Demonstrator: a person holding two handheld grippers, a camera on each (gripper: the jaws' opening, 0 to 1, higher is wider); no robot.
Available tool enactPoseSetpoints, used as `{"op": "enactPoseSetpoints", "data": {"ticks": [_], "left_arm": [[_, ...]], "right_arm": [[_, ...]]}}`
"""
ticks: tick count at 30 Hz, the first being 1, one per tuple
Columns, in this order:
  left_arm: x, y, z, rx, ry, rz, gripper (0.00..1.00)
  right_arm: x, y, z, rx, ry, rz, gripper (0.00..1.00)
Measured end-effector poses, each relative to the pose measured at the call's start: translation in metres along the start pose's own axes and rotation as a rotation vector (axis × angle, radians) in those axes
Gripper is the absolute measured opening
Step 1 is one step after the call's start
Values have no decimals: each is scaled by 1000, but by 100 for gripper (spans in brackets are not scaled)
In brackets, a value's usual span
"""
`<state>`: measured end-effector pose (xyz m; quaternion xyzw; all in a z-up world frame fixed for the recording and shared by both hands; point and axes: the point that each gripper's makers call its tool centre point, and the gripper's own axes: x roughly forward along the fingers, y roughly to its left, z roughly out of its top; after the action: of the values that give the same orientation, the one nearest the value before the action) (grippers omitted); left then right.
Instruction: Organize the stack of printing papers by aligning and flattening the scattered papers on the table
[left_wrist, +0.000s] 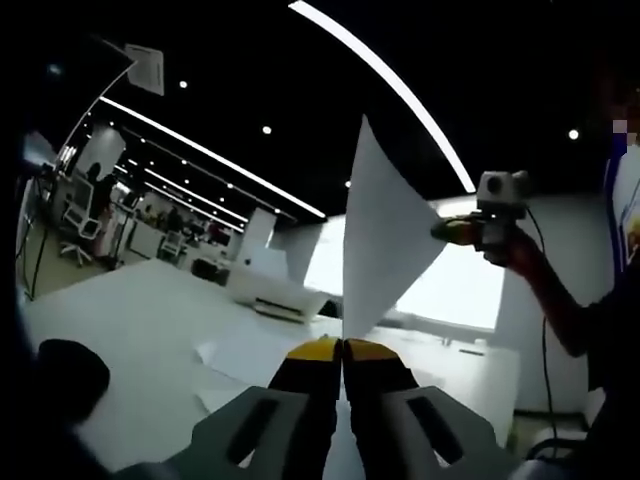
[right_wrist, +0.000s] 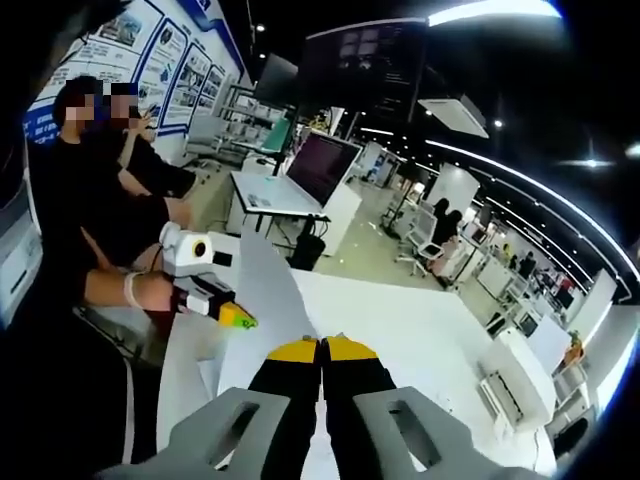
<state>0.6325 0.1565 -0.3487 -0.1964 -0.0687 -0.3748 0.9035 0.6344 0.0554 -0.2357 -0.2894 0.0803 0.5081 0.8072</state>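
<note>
A white sheet of paper (left_wrist: 385, 230) hangs in the air above the white table (left_wrist: 130, 310), held at both ends. My left gripper (left_wrist: 342, 350) is shut on its near edge, yellow tips pressed together. At the sheet's far corner my right gripper (left_wrist: 452, 231) grips it, held by a person's hand. In the right gripper view the same sheet (right_wrist: 275, 290) runs edge-on from my right gripper (right_wrist: 322, 348), which is shut on it, to my left gripper (right_wrist: 238, 318). Loose sheets (left_wrist: 245, 355) lie scattered on the table below.
A low white stack or box (left_wrist: 278, 300) sits further back on the table. A desk with an open laptop (right_wrist: 320, 165) stands beyond the table (right_wrist: 420, 320). People (right_wrist: 110, 190) sit at the left. Office chairs (left_wrist: 78, 225) stand behind.
</note>
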Motion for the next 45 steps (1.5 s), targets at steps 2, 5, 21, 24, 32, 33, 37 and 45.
{"op": "enactPoseSetpoints", "data": {"ticks": [2,5,21,24,32,33,37,45], "left_arm": [[0,0,0,1,2,2,6],[0,-1,0,-15,-2,-5,6],[1,-2,2,-18,-10,-5,5],[1,0,2,-19,-8,2,5],[-1,6,1,-54,-15,17,6],[-1,6,0,-54,-15,19,6],[-3,9,-2,-57,-20,26,6],[-7,19,-7,-51,-13,60,6]], "right_arm": [[0,-1,0,-3,-1,-2,0],[0,-3,1,-35,-10,-13,0],[-9,-23,0,-111,-45,-88,11],[-13,-27,-1,-100,-56,-105,11],[-22,-42,-18,-33,-73,-144,14],[-22,-44,-22,-22,-73,-148,14],[-25,-50,-37,17,-75,-166,16],[-31,-64,-64,88,-72,-210,18]]}}
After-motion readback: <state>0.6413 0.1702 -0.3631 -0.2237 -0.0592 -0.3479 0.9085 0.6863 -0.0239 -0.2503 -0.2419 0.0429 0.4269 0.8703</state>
